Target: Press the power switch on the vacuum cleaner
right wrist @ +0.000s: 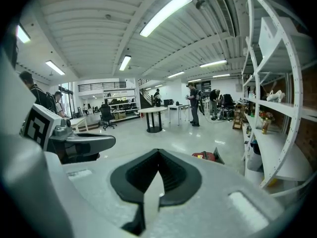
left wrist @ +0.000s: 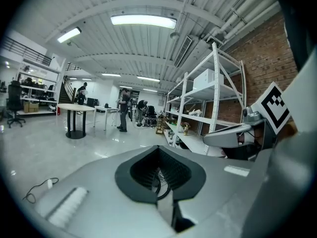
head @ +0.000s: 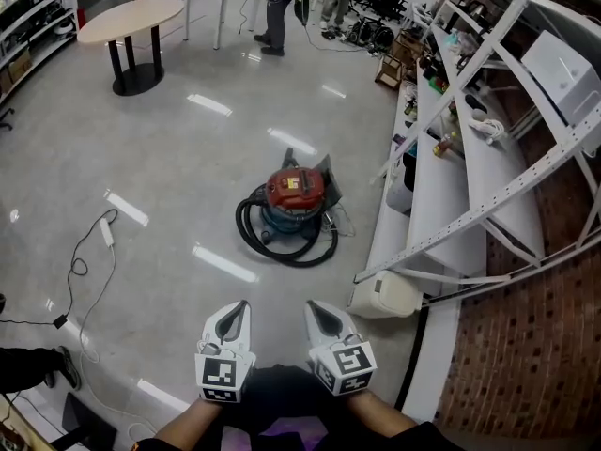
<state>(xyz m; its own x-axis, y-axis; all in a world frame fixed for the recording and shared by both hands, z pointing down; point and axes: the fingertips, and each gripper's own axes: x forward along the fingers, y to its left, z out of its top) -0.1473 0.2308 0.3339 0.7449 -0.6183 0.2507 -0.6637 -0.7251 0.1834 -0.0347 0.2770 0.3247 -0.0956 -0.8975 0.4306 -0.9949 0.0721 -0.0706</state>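
Note:
The vacuum cleaner [head: 293, 200] stands on the shiny floor in the middle of the head view, with a red top, a blue-grey drum and a black hose coiled round its base. Both grippers are held low and close to the body, well short of it. My left gripper [head: 236, 318] and right gripper [head: 321, 318] point toward it side by side, each shut with nothing held. The right gripper view shows the red top [right wrist: 204, 155] just past my right gripper [right wrist: 158, 153]. In the left gripper view my left gripper [left wrist: 159, 151] hides nearly all of the vacuum.
A white shelving rack [head: 470, 158] with bottles and boxes runs along the right, against a brick wall. A white jug [head: 385, 294] sits at its foot. A power strip with cable [head: 106, 231] lies left. A round table [head: 131, 19] and standing people [head: 277, 7] are far back.

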